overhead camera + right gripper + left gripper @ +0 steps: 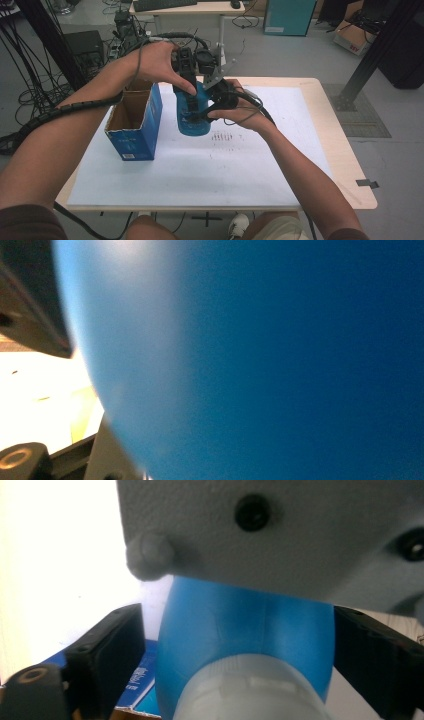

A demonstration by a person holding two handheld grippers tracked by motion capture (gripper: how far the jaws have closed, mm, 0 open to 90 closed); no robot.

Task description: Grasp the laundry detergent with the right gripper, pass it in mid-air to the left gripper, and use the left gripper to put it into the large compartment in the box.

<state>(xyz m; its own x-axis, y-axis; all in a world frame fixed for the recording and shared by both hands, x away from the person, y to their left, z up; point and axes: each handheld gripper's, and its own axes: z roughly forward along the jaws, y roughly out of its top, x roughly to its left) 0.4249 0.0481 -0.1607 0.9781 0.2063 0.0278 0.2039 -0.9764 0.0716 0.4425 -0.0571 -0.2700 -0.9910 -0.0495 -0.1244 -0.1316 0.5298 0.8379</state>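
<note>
A blue plastic bottle (193,121) hangs upright above the table, just right of the box. My right gripper (204,113) comes in from the right and is shut on the bottle's body; the bottle's blue wall (250,365) looms close in the right gripper view, with one dark jaw at the upper left. My left gripper (190,92) reaches down from above over the bottle's top. In the left gripper view its two black jaws flank the bottle's shoulder (240,630) behind the pale cap (250,690). A gap shows beside the left-hand jaw, so the left gripper (237,622) stands open around it.
An open blue cardboard box (135,122) stands on the white sheet (200,170) at the left of the wooden table (345,165). A grey plate (280,535) of the other gripper hangs over the bottle. Cables trail from both hands. Desks, boxes and floor cables lie behind the table.
</note>
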